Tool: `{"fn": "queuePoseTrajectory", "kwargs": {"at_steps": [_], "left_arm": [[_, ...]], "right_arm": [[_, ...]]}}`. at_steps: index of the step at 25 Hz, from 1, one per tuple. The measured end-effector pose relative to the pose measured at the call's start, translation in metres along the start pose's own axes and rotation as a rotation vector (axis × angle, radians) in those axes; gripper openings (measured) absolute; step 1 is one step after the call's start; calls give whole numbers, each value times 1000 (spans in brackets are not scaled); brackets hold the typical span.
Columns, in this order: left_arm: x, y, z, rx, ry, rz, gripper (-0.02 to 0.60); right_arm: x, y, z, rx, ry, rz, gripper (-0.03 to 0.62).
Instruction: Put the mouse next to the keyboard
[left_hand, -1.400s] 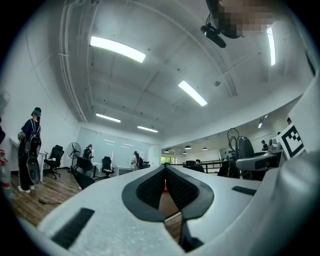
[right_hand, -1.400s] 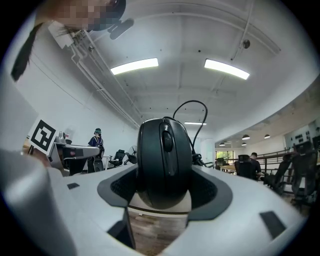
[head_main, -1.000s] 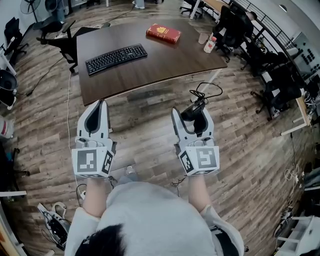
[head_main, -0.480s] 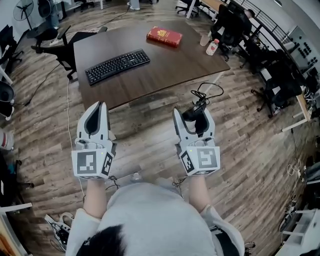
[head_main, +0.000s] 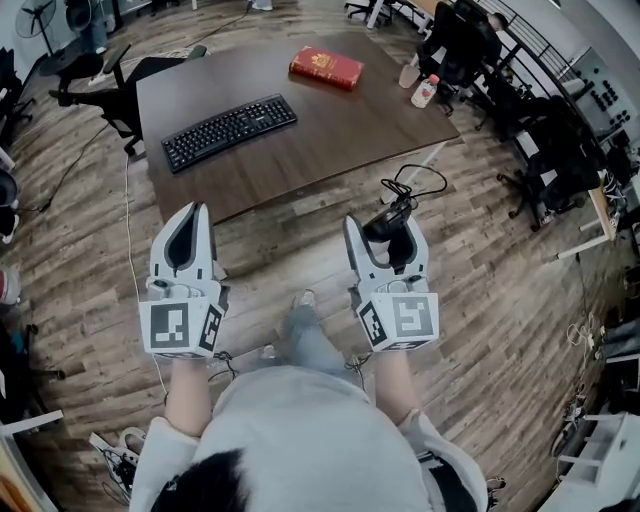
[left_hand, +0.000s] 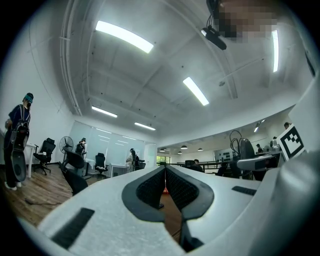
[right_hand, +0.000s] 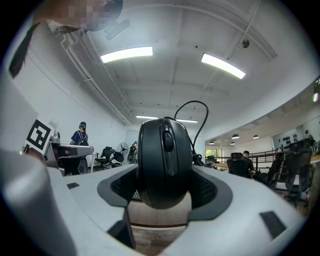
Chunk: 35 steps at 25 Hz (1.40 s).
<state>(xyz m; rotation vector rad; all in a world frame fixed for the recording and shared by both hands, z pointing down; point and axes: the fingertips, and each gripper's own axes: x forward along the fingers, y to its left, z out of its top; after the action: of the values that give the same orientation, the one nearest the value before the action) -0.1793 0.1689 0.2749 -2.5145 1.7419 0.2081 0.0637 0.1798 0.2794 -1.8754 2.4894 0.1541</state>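
A person in a grey top stands on the wood floor (head_main: 270, 250), short of the table's near edge, with one leg forward and a hand-held gripper in each hand. The right gripper (head_main: 383, 228) has its jaws clamped on a black corded mouse (right_hand: 165, 160). The pads grip the mouse's two sides and its cable (head_main: 412, 184) loops out ahead toward the table. The left gripper (head_main: 197, 210) carries nothing, and its own view shows its jaws pressed together. Both tools hang over the floor on the near side of the dark wooden table (head_main: 340, 125), and neither is above the tabletop.

On the table, a black keyboard (head_main: 230, 121) lies at an angle toward the left end, with bare wood on every side of it. At the table's far edge sits a red book (head_main: 326, 67), and a cup (head_main: 406, 76) and a small bottle (head_main: 424, 92) stand at the far right corner. Office chairs (head_main: 120, 85) ring the table's far sides.

As the pictures show it, the pick-up is done and the placing has not begun. The mouse has yet to be carried to the table, set down on the bare wood beside the keyboard and released.
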Motion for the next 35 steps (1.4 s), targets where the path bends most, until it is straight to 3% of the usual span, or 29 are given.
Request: {"fn": "queuePoseTrajectory", "kwargs": {"at_steps": [14, 35], "left_arm": [[93, 31, -5, 20, -23, 60, 10], [232, 11, -13, 34, -71, 150, 9]], "right_arm": [[107, -37, -3, 6, -30, 57, 259], [225, -139, -16, 11, -34, 162, 259]]}}
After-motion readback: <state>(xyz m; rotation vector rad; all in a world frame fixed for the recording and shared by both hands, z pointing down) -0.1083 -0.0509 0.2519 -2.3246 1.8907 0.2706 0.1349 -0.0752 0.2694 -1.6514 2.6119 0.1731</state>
